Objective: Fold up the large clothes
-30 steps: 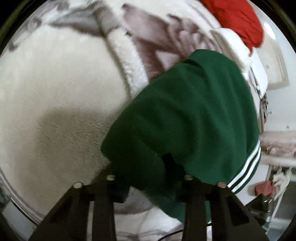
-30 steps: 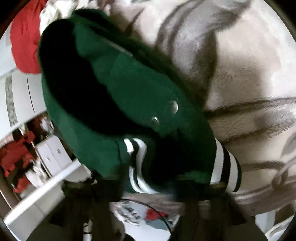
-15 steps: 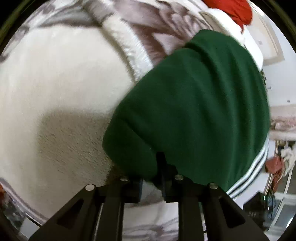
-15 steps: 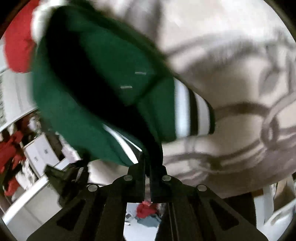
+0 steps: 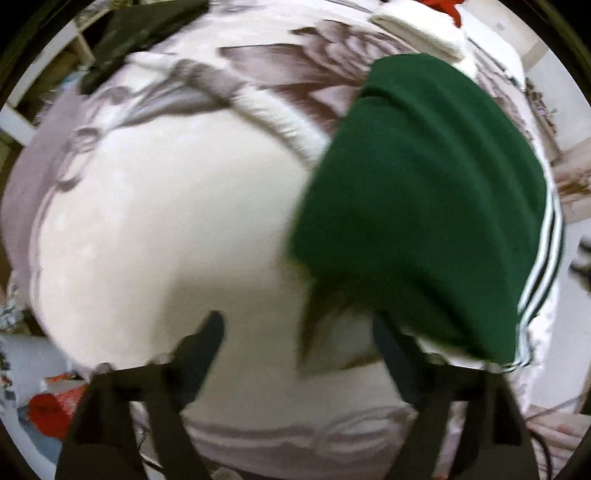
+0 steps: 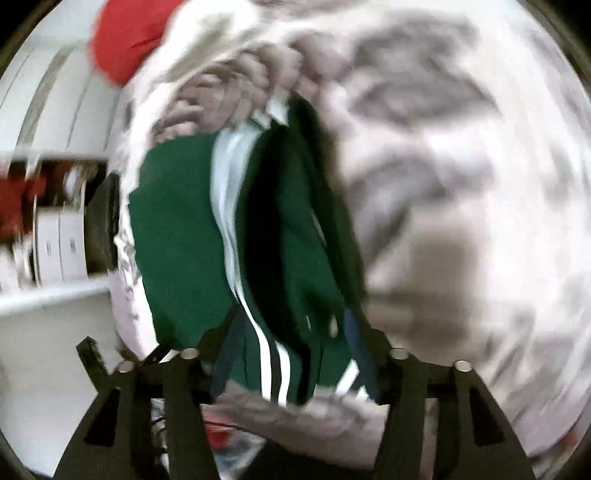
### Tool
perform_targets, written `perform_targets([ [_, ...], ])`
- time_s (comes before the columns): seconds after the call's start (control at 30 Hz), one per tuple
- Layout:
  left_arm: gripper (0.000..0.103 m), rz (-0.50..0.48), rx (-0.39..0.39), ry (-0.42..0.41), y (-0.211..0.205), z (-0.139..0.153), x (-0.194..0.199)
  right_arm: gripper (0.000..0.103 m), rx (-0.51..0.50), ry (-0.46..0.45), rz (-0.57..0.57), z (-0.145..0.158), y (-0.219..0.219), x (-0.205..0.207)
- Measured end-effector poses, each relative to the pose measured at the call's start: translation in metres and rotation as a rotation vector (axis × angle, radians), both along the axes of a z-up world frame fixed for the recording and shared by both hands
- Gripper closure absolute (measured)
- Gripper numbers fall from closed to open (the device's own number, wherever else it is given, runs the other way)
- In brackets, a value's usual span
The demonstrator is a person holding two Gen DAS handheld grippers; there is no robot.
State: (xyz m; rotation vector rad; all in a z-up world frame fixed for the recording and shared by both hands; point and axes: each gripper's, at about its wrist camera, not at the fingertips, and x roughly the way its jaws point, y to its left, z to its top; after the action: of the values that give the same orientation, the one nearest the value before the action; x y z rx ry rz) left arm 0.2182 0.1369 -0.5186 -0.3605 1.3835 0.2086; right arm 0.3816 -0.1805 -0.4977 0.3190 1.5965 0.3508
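A dark green garment [image 5: 424, 203] with white stripes lies folded on a cream and brown fleece blanket [image 5: 166, 221]. My left gripper [image 5: 297, 339] stands just off the garment's near left edge. Its jaws are opening wide, with only blanket between them. The left gripper's right finger [image 5: 388, 343] sits close to the garment's hem. In the right wrist view the picture is blurred. The green garment [image 6: 177, 229] bunches below my right gripper [image 6: 291, 347], whose jaws are opening. The striped edge lies between the right gripper's fingers, and the pads do not press on it.
A red cloth [image 6: 129, 37] and a folded white item [image 5: 417, 29] lie at the far end of the blanket. A dark garment [image 5: 140, 29] sits at the upper left. White furniture [image 6: 55, 240] stands beside the bed. Red clutter [image 5: 48, 410] lies on the floor.
Both grippers were shut on the green garment and have opened and let it go. The right gripper has risen and rolled. The left has drawn back to the left.
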Motion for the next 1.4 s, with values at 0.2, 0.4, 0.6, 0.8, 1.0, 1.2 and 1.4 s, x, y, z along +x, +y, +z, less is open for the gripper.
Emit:
perform_targets([
  [0.2, 0.009, 0.013, 0.191, 0.131, 0.023, -0.085, -0.016, 0.040, 0.002, 0.013, 0.072, -0.018, 0.060, 0.058],
  [0.4, 0.000, 0.099, 0.185, 0.009, 0.030, -0.107, -0.020, 0.100, 0.145, 0.023, -0.032, -0.055, 0.085, 0.091],
  [0.6, 0.000, 0.106, 0.176, 0.003, 0.033, -0.106, -0.023, 0.101, 0.076, -0.094, -0.161, -0.016, 0.052, 0.098],
  [0.8, 0.000, 0.117, 0.200, 0.077, 0.039, -0.071, 0.001, 0.078, -0.094, 0.118, 0.090, -0.036, 0.084, 0.112],
  [1.0, 0.000, 0.184, 0.153, -0.074, 0.055, 0.002, 0.046, 0.041, -0.159, -0.084, 0.423, 0.045, 0.167, 0.135],
  [1.2, 0.000, -0.005, 0.002, -0.189, 0.059, 0.012, 0.159, 0.040, -0.089, -0.025, 0.560, 0.022, 0.258, 0.147],
  [1.4, 0.000, -0.282, -0.088, -0.117, 0.010, -0.016, 0.243, 0.040, 0.028, 0.075, 0.535, -0.032, 0.287, 0.136],
])
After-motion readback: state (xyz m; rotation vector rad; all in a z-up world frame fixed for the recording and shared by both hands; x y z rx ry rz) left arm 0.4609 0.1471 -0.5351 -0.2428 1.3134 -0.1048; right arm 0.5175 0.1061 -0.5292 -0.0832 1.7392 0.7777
